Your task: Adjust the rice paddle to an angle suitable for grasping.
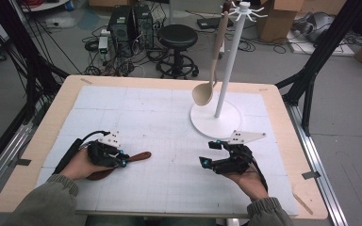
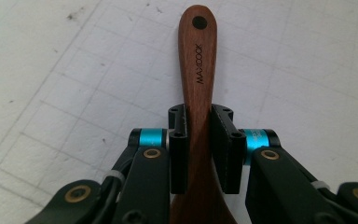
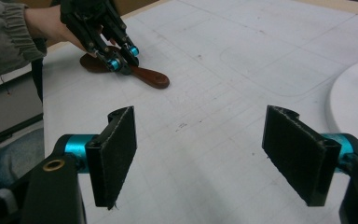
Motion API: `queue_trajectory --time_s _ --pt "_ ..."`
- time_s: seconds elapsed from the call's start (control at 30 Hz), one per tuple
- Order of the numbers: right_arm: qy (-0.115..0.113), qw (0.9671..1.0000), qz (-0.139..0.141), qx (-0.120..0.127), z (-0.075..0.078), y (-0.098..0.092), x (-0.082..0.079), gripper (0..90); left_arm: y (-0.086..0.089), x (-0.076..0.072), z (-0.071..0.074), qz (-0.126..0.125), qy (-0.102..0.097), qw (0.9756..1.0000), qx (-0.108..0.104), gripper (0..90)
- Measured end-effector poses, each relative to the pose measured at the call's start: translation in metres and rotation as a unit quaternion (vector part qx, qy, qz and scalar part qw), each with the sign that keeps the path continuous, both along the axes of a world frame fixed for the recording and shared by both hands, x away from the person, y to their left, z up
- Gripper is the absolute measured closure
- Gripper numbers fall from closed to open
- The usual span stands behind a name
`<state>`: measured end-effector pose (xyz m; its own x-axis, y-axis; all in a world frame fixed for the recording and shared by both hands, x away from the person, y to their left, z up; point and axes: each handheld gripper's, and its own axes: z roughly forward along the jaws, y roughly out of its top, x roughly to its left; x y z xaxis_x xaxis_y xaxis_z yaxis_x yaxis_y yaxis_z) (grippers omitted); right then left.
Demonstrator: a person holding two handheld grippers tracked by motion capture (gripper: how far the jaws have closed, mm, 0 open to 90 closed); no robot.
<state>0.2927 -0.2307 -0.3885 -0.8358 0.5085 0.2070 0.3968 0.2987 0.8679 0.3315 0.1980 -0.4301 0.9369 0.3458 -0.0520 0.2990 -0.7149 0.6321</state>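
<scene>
A pale wooden surface (image 1: 42, 141) carries a white gridded mat (image 1: 169, 136); behind it sit one black stool (image 1: 177, 37) and two computer towers (image 1: 131, 26). Two spoons: a light spoon (image 1: 202, 93) hangs on the single white stand (image 1: 226, 70), while the dark spoon (image 2: 196, 70) lies at the mat's left, its handle clamped in the left gripper (image 2: 198, 140). The right gripper (image 3: 200, 154) gapes empty.

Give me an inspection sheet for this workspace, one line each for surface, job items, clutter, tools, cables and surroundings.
Surface: white gridded mat on a wooden table.
Job's things: dark spoon lying flat on the mat; pale spoon hanging on a white rack.
Clutter: nothing seen on the mat.
Grippers: left tool shut on the dark spoon's handle; right tool open, with nothing between its pads, over the mat near the rack's base.
Cables: one trails from each tool; a tangle lies on the floor behind the table.
Surroundings: stool, computer towers, cardboard boxes.
</scene>
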Motion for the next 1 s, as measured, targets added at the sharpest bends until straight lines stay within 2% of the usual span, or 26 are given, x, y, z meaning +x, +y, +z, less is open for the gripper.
queue_trajectory --time_s 0.3,0.43,0.53,0.7,0.73,0.8,0.9,1.0 --pt "0.011 0.9999 0.008 -0.008 -0.0052 0.0076 0.0004 25.1 -0.0017 -0.0022 0.0000 -0.007 -0.001 1.0000 -0.001 77.7" --pt "0.012 0.9999 0.007 -0.005 -0.0048 0.0062 -0.0003 25.1 -0.0004 -0.0008 -0.0009 -0.007 0.007 0.9999 0.003 75.6" --pt "0.009 0.9999 0.007 -0.004 -0.0047 0.0054 -0.0006 25.1 -0.0005 -0.0009 -0.0024 0.000 0.013 0.9999 -0.006 75.9" --pt "0.010 0.9999 0.006 -0.003 -0.0053 0.0070 -0.0008 24.9 -0.0010 -0.0015 -0.0012 -0.010 0.000 0.9999 0.004 77.5" --pt "0.009 0.9999 0.006 -0.003 -0.0054 0.0074 -0.0008 24.8 -0.0017 -0.0027 -0.0014 -0.006 0.002 1.0000 0.000 77.6" --pt "0.010 0.9999 0.005 -0.003 -0.0055 0.0078 -0.0011 24.8 -0.0011 -0.0018 -0.0005 -0.012 -0.001 0.9999 0.005 77.7" --pt "0.011 0.9999 0.003 -0.001 -0.0055 0.0082 -0.0011 24.8 -0.0017 -0.0026 -0.0004 -0.010 0.000 1.0000 0.000 77.9" --pt "0.014 0.9999 -0.001 0.002 -0.0051 0.0093 -0.0010 24.8 -0.0033 -0.0043 0.0019 -0.019 -0.002 0.9998 -0.008 78.0"
